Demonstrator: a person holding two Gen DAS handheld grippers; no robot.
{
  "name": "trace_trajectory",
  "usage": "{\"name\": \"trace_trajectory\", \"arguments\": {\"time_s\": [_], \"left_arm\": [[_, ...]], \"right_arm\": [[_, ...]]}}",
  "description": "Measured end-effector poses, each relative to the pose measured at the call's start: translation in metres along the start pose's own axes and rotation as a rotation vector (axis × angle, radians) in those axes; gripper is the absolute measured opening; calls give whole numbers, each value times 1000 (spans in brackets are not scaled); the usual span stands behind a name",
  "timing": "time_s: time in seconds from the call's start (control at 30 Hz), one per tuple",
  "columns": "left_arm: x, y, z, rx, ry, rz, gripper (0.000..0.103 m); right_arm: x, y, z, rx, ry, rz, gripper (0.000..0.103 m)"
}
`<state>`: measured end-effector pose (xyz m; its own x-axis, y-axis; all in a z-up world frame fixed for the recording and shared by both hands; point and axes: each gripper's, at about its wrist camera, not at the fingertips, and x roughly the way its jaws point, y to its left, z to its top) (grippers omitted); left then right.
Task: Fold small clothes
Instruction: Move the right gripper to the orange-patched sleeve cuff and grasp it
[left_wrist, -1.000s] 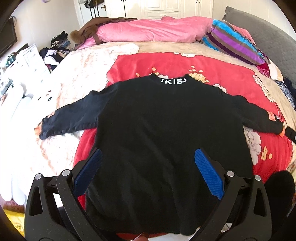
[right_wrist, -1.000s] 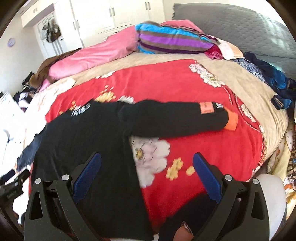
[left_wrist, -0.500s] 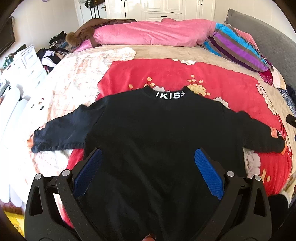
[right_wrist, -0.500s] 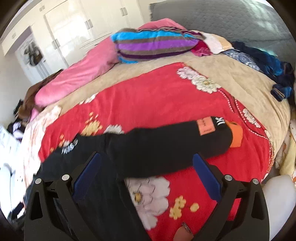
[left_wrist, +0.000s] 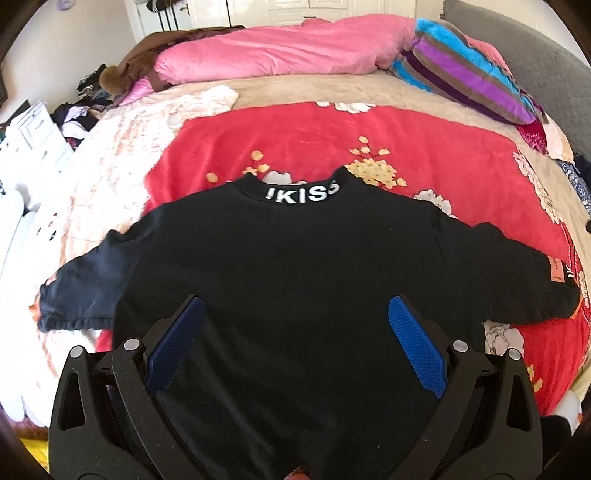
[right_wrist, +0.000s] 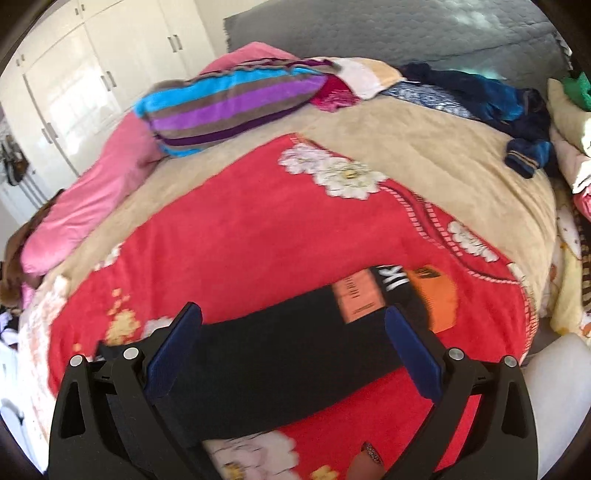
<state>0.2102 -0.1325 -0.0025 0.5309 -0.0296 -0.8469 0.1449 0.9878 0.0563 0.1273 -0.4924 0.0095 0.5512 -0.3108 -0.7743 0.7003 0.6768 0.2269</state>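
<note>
A small black sweatshirt (left_wrist: 295, 266) lies flat on the red flowered blanket (left_wrist: 332, 140), back up, with white letters on its collar (left_wrist: 301, 192). Both sleeves are spread out to the sides. My left gripper (left_wrist: 295, 332) hangs open over the lower body of the shirt, nothing between its blue pads (left_wrist: 173, 347). In the right wrist view the right sleeve (right_wrist: 288, 354) runs across the blanket, ending in an orange cuff (right_wrist: 436, 299) with an orange patch (right_wrist: 356, 299). My right gripper (right_wrist: 291, 347) is open and straddles this sleeve just above it.
A pink duvet (left_wrist: 280, 51) and a striped pillow (right_wrist: 229, 107) lie at the far side of the bed. Dark blue clothes (right_wrist: 495, 99) are heaped at the right by the grey headboard (right_wrist: 406, 33). White furniture (left_wrist: 29, 155) stands left of the bed.
Both grippers have moved forward and lower over the bed. The right one swung from beside the shirt to over the right sleeve near its cuff. The shirt itself has not moved.
</note>
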Motion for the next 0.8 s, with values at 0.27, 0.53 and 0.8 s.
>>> {"name": "trace_trajectory", "arguments": {"time_s": [0.27,0.53,0.8], "left_arm": [[32,-26,5,25,25,-12,94],[58,-36,-17,69,61,37,94],[77,-30,-28,71,83,42,94]], "right_arm": [[34,-75,3,94,33,-152,99],[68,-109,-3,185,135,-163,99],[88,-93,-5,111,166,-179,98]]}}
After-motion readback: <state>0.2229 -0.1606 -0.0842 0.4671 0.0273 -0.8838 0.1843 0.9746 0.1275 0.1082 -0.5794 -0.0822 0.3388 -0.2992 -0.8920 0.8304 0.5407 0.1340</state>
